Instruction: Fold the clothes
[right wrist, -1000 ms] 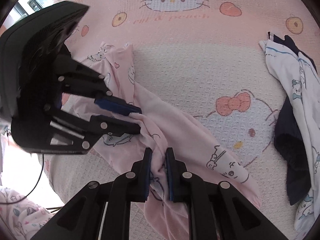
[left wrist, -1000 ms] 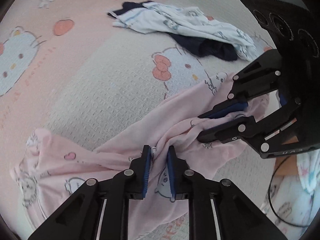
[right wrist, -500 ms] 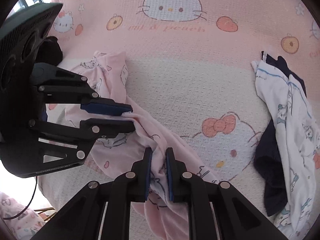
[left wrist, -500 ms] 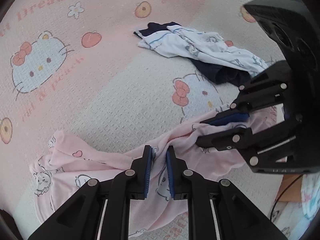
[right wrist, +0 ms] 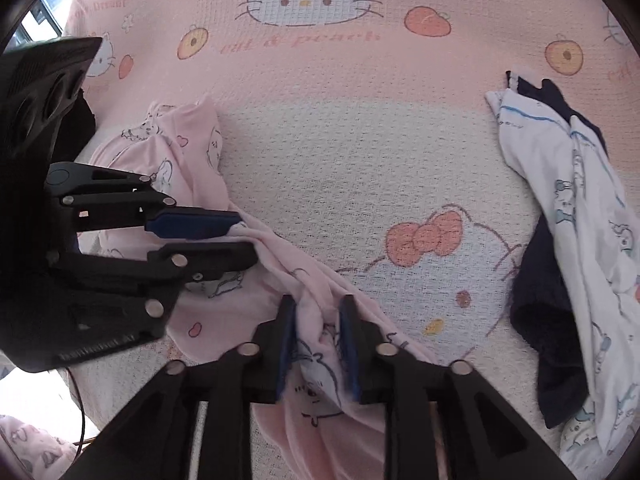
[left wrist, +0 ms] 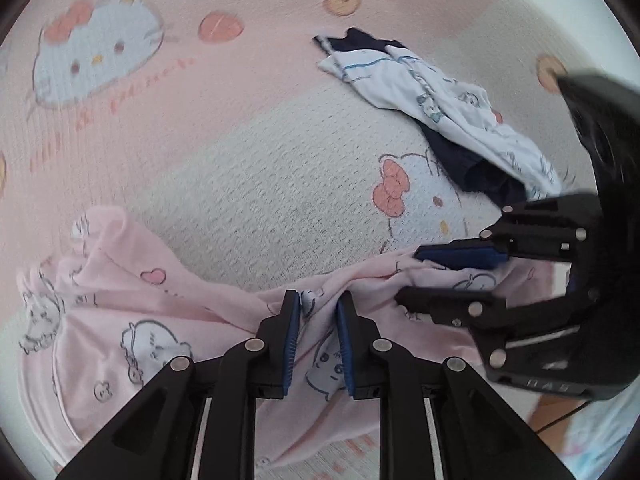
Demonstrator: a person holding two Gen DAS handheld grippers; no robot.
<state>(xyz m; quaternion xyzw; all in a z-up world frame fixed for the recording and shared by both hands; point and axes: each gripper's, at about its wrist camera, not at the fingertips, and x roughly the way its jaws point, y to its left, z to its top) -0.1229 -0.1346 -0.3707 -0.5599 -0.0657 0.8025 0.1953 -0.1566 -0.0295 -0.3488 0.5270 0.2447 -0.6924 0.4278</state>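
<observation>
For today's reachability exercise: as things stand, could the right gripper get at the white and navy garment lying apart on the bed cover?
Probably yes. The right gripper is opening over the pink garment, and only bare bed cover separates it from the white and navy garment.

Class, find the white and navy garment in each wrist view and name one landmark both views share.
Left wrist view: the white and navy garment lies upper right, beyond the right tool.
Right wrist view: the garment runs down the right edge.
Shared landmark: the coral bow printed on the blanket, beside the garment in both.
</observation>
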